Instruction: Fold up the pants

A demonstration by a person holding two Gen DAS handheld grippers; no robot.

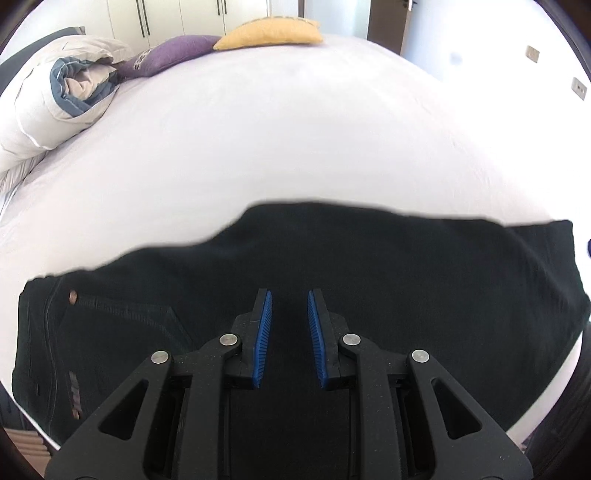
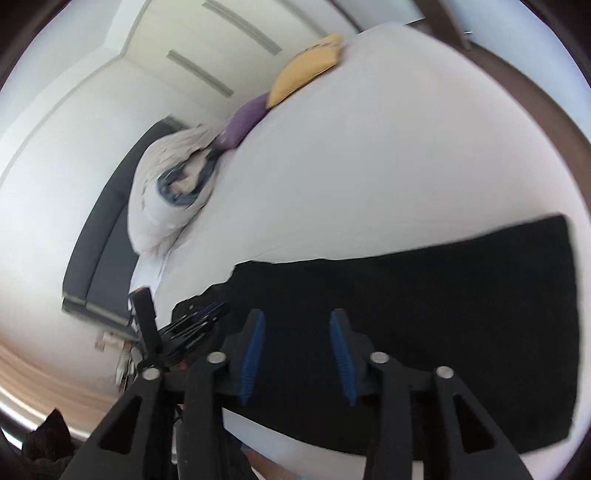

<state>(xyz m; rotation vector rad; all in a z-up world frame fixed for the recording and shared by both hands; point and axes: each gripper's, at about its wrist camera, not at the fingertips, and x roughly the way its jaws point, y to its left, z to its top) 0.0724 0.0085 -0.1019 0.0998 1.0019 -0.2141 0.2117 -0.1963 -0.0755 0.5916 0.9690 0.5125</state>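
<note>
Black pants (image 1: 369, 266) lie flat across the near part of a white bed (image 1: 295, 140), with the waistband and a copper button (image 1: 72, 296) at the left. My left gripper (image 1: 290, 295) hovers over the pants with its blue pads a small gap apart and nothing between them. In the right wrist view the pants (image 2: 443, 288) stretch to the right as a long folded strip. My right gripper (image 2: 297, 315) hangs above them, open, with nothing between its pads. The left gripper (image 2: 201, 317) shows blurred at the pants' left end.
A rolled white and blue duvet (image 1: 55, 96) lies at the bed's far left, with a purple pillow (image 1: 173, 51) and a yellow pillow (image 1: 269, 35) behind it. A dark headboard (image 2: 99, 251) runs along the left. Wardrobe doors (image 1: 166, 18) stand beyond the bed.
</note>
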